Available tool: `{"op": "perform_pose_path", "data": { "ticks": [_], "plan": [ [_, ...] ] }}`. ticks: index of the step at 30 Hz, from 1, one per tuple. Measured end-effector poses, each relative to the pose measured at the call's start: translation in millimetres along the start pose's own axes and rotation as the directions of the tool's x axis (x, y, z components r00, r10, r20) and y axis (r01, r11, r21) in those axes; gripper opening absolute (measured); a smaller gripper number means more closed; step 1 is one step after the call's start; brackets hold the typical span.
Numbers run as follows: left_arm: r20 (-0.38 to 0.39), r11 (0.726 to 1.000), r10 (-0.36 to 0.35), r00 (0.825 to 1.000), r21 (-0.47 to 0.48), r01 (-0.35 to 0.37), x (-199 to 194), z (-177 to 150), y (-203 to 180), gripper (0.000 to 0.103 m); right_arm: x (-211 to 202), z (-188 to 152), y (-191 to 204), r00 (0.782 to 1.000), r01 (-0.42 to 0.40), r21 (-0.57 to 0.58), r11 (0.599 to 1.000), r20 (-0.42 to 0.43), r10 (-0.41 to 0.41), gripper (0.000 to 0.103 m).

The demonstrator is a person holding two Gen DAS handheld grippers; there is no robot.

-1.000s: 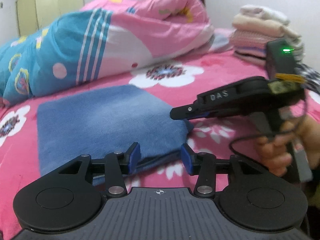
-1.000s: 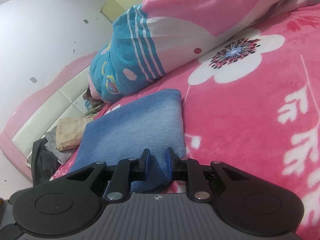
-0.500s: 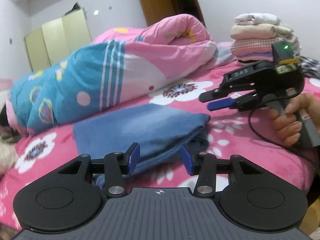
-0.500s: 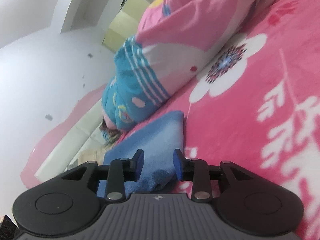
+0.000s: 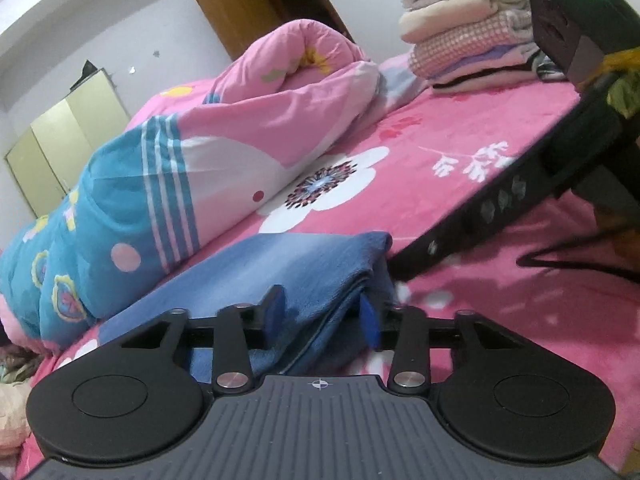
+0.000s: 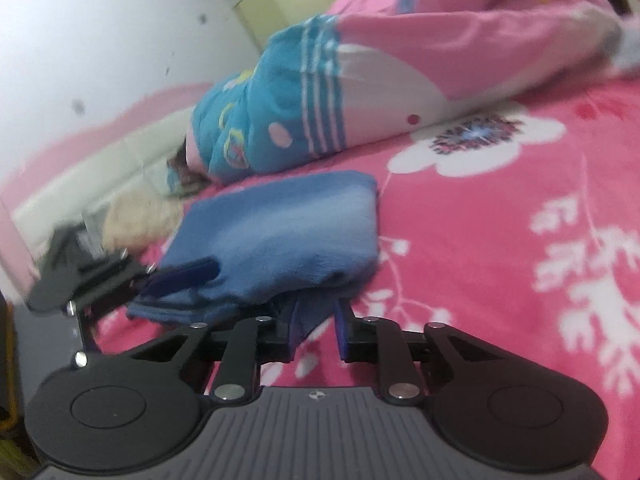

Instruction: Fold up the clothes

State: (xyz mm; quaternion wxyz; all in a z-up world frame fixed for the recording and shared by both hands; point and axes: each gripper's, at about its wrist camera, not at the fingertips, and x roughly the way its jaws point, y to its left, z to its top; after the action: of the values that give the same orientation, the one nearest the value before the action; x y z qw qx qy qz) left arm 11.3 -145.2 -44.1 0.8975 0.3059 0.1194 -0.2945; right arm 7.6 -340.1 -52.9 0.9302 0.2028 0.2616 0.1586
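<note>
A folded blue garment [image 5: 280, 264] lies on the pink flowered bed [image 5: 440, 152]. My left gripper [image 5: 322, 314] has the thick near edge of the fold filling the space between its blue pads. In the right wrist view that garment [image 6: 288, 224] looks raised at its near side. One left finger [image 6: 184, 274] lies flat on top of its left corner. My right gripper [image 6: 318, 326] is closed on a hanging flap of the garment's near right corner. The right gripper's black body [image 5: 500, 200] crosses the left wrist view at the right.
A rolled pink and teal quilt [image 5: 200, 168] lies along the far side of the bed. A stack of folded clothes [image 5: 468, 40] sits at the back right. Beige clothes [image 6: 136, 220] and a padded headboard [image 6: 80, 176] are at the left. A wooden door [image 5: 256, 8] stands behind.
Both grippers have come down to the garment's near edge. The right fingers have narrowed onto a flap of cloth. The left fingers have narrowed around the thick fold.
</note>
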Motion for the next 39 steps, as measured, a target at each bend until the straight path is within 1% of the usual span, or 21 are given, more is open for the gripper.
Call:
{"op": "perform_pose_path", "data": {
  "ticks": [3, 6, 10, 13, 15, 18, 20, 23, 24, 27, 28, 30, 33, 36, 37, 39],
  "plan": [
    [0.002, 1.000, -0.008, 1.000, -0.028, 0.008, 2, 1, 6, 0.011, 10, 5, 7, 1.000, 0.002, -0.028, 1.000, -0.021, -0.003, 0.013],
    [0.015, 0.995, -0.030, 0.999, -0.090, 0.031, 1, 2, 14, 0.007, 20, 11, 13, 0.999, 0.003, -0.056, 0.998, -0.041, -0.006, 0.011],
    [0.039, 0.983, -0.058, 0.998, -0.173, 0.064, -1, 4, 25, 0.005, 35, 19, 21, 0.998, 0.004, -0.080, 0.997, -0.069, -0.009, 0.009],
    [0.056, 0.975, -0.066, 0.996, -0.208, 0.076, -3, 4, 30, 0.004, 42, 21, 17, 0.998, -0.008, -0.011, 1.000, -0.060, 0.007, 0.009],
    [0.068, 0.970, -0.071, 0.995, -0.230, 0.085, -4, 4, 33, 0.004, 37, 20, 13, 0.998, -0.025, 0.032, 0.999, -0.059, 0.027, 0.009],
    [0.087, 0.960, -0.077, 0.993, -0.262, 0.098, -5, 4, 38, 0.004, 27, 14, 5, 0.995, -0.065, 0.113, 0.991, -0.064, 0.073, 0.009],
    [0.085, 0.954, -0.090, 0.992, -0.277, 0.111, -4, 3, 39, 0.004, 33, 13, -1, 0.995, -0.072, 0.168, 0.983, -0.060, 0.083, 0.009],
    [0.069, 0.957, -0.088, 0.994, -0.270, 0.104, -3, 0, 36, 0.004, 49, 15, -10, 0.994, -0.096, 0.282, 0.955, -0.029, 0.108, 0.009],
    [0.067, 0.961, -0.090, 0.994, -0.255, 0.104, -3, -2, 34, 0.004, 49, 14, -12, 0.993, -0.104, 0.309, 0.945, -0.024, 0.116, 0.009],
    [0.063, 0.976, -0.099, 0.993, -0.189, 0.109, -2, -6, 26, 0.004, 38, 8, -21, 0.991, -0.116, 0.374, 0.920, -0.014, 0.130, 0.009],
    [0.059, 0.983, -0.096, 0.994, -0.154, 0.104, -2, -8, 21, 0.004, 31, 6, -26, 0.992, -0.112, 0.401, 0.909, -0.012, 0.127, 0.009],
    [0.050, 0.993, -0.085, 0.995, -0.077, 0.089, 1, -14, 11, 0.005, 14, 6, -34, 0.996, -0.083, 0.417, 0.905, 0.003, 0.090, 0.010],
    [0.045, 0.996, -0.083, 0.995, -0.037, 0.085, 2, -20, 8, 0.005, -11, 17, -38, 0.998, -0.040, 0.386, 0.922, 0.061, 0.018, 0.010],
    [0.036, 0.996, -0.085, 0.996, -0.029, 0.086, 1, -21, 7, 0.005, -11, 35, -25, 0.995, -0.045, 0.297, 0.954, 0.100, 0.016, 0.010],
    [0.033, 0.996, -0.086, 0.996, -0.026, 0.087, 1, -21, 7, 0.005, -8, 39, -18, 0.994, -0.047, 0.253, 0.966, 0.103, 0.022, 0.010],
    [0.026, 0.996, -0.087, 0.996, -0.021, 0.088, 0, -22, 7, 0.006, 7, 38, -4, 0.998, -0.019, 0.172, 0.985, 0.059, 0.009, 0.010]
  ]
}}
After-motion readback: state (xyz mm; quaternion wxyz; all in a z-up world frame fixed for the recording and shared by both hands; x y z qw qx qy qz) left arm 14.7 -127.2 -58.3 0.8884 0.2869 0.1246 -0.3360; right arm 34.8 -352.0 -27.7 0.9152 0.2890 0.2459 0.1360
